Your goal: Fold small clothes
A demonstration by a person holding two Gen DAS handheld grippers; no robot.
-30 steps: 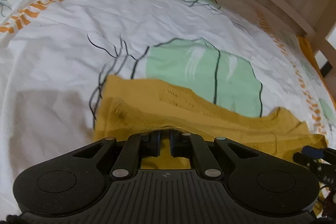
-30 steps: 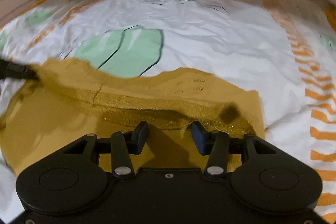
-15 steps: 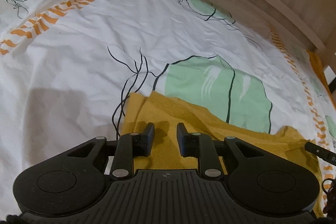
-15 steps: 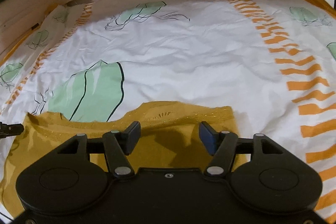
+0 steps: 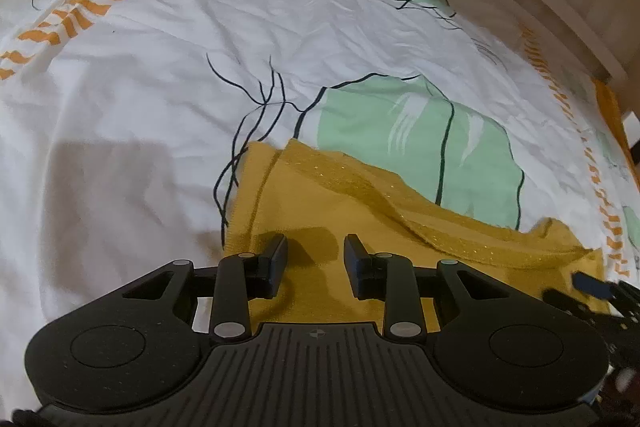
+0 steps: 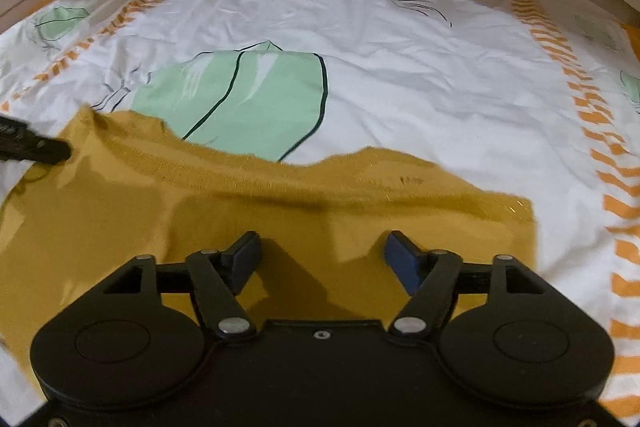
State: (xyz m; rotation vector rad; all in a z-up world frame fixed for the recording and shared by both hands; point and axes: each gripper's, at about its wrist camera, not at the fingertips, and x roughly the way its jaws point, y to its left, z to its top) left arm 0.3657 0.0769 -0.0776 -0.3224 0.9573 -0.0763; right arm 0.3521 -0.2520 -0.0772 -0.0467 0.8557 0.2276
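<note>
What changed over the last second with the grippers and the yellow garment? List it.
The left gripper let go of the yellow garment; its fingers went from pinched on the cloth to open. The right gripper opened wider. Both drew back. The garment stays folded on the bedsheet.

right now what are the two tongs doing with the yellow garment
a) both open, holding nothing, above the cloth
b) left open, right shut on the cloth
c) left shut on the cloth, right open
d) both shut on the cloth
a: the left tongs and the right tongs both show a clear gap between their tips with no fabric in it, and the yellow garment lies flat on the bedsheet beneath them.
</note>
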